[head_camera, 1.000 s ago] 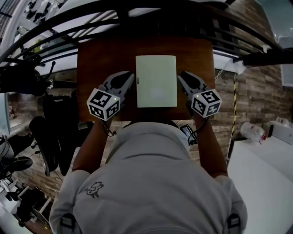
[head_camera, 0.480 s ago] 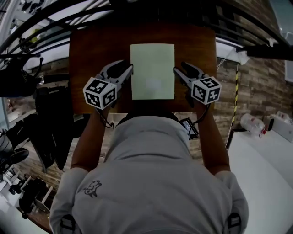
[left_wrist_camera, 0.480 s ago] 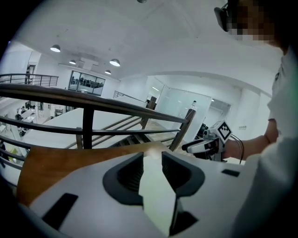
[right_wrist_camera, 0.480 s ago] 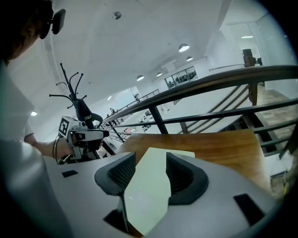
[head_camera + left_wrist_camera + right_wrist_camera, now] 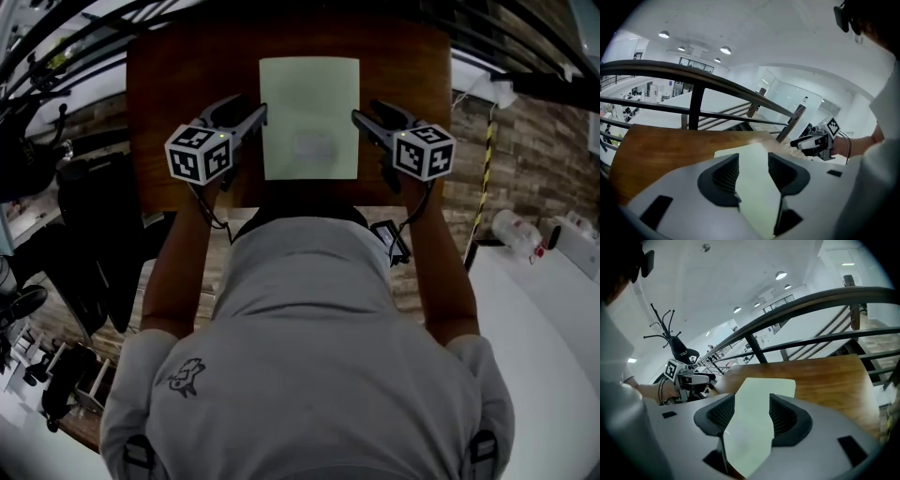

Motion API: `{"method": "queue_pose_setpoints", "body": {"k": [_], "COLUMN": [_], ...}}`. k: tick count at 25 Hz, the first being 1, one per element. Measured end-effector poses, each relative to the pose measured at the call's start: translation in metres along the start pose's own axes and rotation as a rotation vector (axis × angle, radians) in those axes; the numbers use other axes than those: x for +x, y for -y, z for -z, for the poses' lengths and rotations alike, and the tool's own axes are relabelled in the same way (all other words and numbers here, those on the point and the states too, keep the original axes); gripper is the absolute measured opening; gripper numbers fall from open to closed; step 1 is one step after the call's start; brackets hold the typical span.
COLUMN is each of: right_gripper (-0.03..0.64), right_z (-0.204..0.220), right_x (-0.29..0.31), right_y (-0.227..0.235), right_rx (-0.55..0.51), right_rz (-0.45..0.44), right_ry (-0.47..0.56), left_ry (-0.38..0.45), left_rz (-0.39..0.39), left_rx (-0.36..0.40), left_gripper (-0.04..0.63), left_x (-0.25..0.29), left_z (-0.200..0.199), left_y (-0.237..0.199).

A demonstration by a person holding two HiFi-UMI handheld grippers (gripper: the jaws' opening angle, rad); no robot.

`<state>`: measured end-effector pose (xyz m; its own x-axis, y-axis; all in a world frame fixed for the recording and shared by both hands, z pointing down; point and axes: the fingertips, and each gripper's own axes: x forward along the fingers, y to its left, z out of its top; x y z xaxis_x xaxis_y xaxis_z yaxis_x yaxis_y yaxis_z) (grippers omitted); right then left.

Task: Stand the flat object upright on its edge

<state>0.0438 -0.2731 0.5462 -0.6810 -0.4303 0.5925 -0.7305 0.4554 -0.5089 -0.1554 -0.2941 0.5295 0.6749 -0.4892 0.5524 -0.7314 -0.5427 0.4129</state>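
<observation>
One pale-green rectangular sheet [image 5: 309, 117] lies flat between left gripper [image 5: 255, 114] and right gripper [image 5: 362, 118], both just opening, empty.

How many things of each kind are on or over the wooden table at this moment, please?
Flat pale green board: 1
Handheld grippers: 2 (left gripper, right gripper)
Total: 3
</observation>
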Motion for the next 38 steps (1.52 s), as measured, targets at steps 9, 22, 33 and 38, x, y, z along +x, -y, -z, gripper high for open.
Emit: {"method": "queue_pose_setpoints", "body": {"k": [9, 22, 33, 38], "right_gripper": [0.221, 0.225, 0.225, 0.227], "right_z": [0.029, 0.061, 0.056, 0.057], "right_x": [0.033, 0.072, 0.074, 0.079], "right_y": [0.03, 0.056, 0.061, 0.067], "right_rx": [0.095, 0.173, 0.172, 0.173], "right_rz": [-0.015, -0.022, -0.017, -0.01], "right_ry": [-0.093, -0.182, -0.187, -0.201], "left_ry": [-0.066, -0.183, -0.227, -0.24], "left_rz": [-0.03, -0.05, -0.04, -0.037], "left_rx": [-0.066, -0.174, -0.212, -0.219], "left_gripper": [0.217, 0.254, 0.263, 0.265], "left_x": [0.022, 0.054, 0.071, 0.077], "left_z": [0.029, 0.082, 0.104, 0.108], "left_y": [-0.033, -0.066, -0.069, -0.068]}}
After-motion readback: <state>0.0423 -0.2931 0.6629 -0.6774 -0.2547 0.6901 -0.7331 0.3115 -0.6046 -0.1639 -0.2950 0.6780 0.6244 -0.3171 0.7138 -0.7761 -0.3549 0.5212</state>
